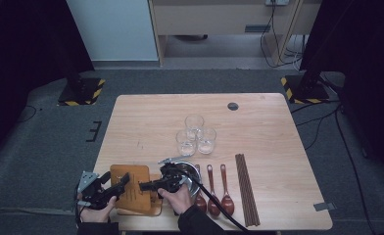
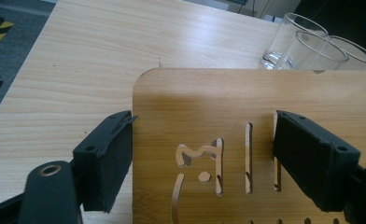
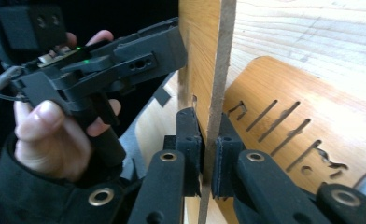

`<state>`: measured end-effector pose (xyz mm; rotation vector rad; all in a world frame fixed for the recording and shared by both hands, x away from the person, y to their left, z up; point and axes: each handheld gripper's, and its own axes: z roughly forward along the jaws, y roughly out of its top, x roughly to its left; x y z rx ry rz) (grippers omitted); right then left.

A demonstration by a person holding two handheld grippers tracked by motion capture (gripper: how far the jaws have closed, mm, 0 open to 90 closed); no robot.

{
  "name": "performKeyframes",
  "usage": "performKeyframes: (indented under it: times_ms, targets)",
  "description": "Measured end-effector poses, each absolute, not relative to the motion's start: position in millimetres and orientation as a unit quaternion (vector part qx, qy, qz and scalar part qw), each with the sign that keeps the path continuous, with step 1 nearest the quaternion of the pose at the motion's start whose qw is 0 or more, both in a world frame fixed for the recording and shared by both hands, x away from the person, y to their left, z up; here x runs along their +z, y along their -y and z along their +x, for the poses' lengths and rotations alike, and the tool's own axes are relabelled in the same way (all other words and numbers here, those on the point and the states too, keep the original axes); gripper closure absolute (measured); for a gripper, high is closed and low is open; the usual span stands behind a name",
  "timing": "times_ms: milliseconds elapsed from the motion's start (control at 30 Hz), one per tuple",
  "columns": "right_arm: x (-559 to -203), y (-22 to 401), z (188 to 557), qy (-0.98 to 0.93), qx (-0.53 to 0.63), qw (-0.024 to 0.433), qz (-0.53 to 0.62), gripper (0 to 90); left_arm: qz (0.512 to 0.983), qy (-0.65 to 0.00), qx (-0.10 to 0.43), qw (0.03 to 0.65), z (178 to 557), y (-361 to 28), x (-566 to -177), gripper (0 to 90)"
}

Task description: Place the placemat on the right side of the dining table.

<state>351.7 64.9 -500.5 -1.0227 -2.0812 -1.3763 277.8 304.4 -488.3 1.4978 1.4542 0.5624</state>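
High view: at the table's (image 1: 258, 127) seven o'clock, both grippers meet on a slotted wooden board (image 1: 131, 193) lying over a second slotted board (image 1: 156, 203). The left gripper (image 1: 123, 182) comes in from nine o'clock of the board and the right gripper (image 1: 143, 186) from three o'clock. Three glasses (image 1: 196, 134) at the centre, a metal bowl (image 1: 192, 171) at six o'clock, and spoons (image 1: 213, 188) and chopsticks (image 1: 246, 188) toward five o'clock stand apart from the work.

Left gripper view: the left gripper appears clamped across the held board's corner. One jaw is against the board's edge and the other at a slot.

Right gripper view: the right gripper is clenched on the thin edge of the same board, which stands on edge here. The left gripper's jaw is at the board's eleven o'clock, and the second board lies at three o'clock.

Judged from this, the work is at an early stage: the top board is gripped and apparently raised off its twin. Placing it, and handling the second board, remain.
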Motion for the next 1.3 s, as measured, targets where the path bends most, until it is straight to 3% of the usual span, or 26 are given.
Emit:
performKeyframes:
  times_ms: [767, 1300]
  targets:
    - [-496.6, -58.9, 352.1, 0.732, -0.516, 0.226, -0.383, 87.0, 0.598, -0.592, 0.243, 0.482, 275.5, -308.5, -488.3, 19.2]
    - [-481.9, -42.4, 358.4, 0.721, -0.537, 0.185, -0.396, 86.9, 0.594, -0.594, 0.249, 0.482, 274.8, -310.5, -488.9, 19.4]
